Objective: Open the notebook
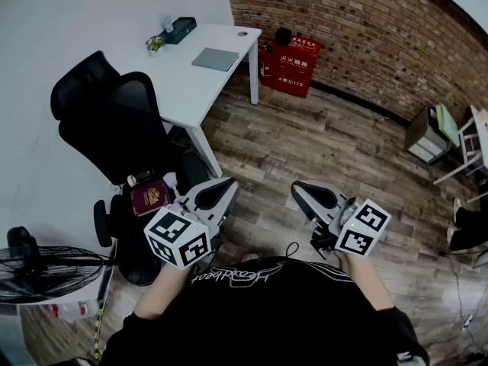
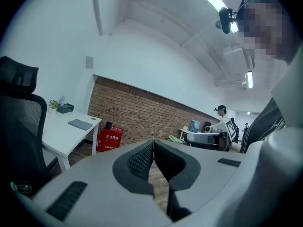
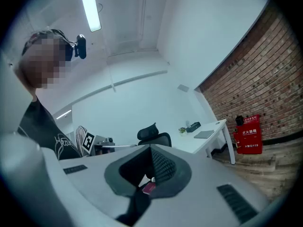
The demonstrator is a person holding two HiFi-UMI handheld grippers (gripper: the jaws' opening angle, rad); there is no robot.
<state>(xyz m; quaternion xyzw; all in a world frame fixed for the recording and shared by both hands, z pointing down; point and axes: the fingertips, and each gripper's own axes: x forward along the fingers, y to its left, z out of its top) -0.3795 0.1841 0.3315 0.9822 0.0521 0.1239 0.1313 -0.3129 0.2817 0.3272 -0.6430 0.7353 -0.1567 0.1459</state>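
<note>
You hold both grippers low in front of your black shirt (image 1: 267, 311), over the wooden floor (image 1: 305, 143). The left gripper (image 1: 226, 187) sits beside the black office chair (image 1: 114, 124) and the right gripper (image 1: 305, 191) well apart from it, each with its jaws drawn together. A maroon booklet (image 1: 150, 197) lies just left of your left gripper. The grey notebook (image 1: 216, 59) lies closed on the white desk (image 1: 183, 82), far from both grippers, near a red cabinet (image 1: 293, 65) against the brick wall (image 1: 343, 21).

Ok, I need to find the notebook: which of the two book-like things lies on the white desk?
The flat grey notebook, closed, up on the white desk. The other, a maroon booklet, lies low down next to the left gripper.
</note>
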